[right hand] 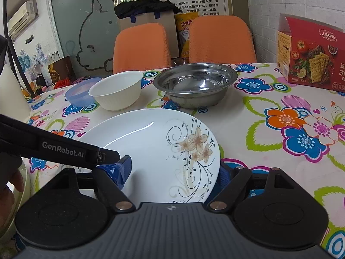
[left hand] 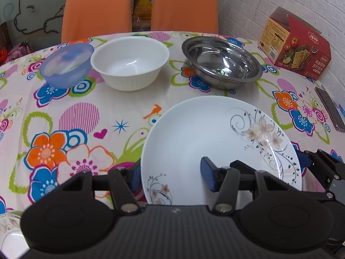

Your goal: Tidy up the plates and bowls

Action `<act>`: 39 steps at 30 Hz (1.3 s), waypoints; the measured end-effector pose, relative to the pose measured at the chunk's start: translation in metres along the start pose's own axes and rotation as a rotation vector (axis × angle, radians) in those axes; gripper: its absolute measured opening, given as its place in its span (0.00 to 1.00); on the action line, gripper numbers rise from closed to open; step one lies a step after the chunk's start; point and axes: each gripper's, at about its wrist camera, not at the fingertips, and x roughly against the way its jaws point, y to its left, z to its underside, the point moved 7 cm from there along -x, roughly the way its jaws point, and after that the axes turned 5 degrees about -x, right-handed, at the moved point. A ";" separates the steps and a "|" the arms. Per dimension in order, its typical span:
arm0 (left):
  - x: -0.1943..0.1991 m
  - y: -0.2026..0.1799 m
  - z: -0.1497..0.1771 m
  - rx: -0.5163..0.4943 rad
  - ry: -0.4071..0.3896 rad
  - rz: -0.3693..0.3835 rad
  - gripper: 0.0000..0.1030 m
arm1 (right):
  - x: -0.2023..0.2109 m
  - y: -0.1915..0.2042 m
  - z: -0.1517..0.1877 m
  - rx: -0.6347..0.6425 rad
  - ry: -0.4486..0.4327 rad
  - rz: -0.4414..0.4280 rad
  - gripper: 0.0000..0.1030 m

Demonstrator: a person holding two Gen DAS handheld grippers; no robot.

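A white plate [left hand: 194, 133] [right hand: 146, 142] with a flower print lies on the flowered tablecloth, nearest to me. My left gripper [left hand: 172, 176] straddles its left rim: one blue pad sits just outside the edge, the other over the plate's inside, and a wide gap stands between them. My right gripper [right hand: 172, 174] straddles the right rim the same way, open. Behind the plate stand a blue translucent bowl [left hand: 66, 64] [right hand: 79, 95], a white bowl [left hand: 129, 62] [right hand: 116, 90] and a steel bowl [left hand: 222, 62] [right hand: 194, 84].
A red cracker box [left hand: 297, 49] [right hand: 312, 54] stands at the table's right by the brick wall, with a phone [left hand: 330, 110] in front of it. Two orange chairs [left hand: 97, 8] are at the far edge. A pale dish rim [right hand: 24, 183] shows at the near left.
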 end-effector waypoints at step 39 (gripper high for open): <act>0.151 0.184 0.151 0.298 -0.092 -0.181 0.49 | 0.038 0.225 0.066 0.199 0.004 -0.271 0.67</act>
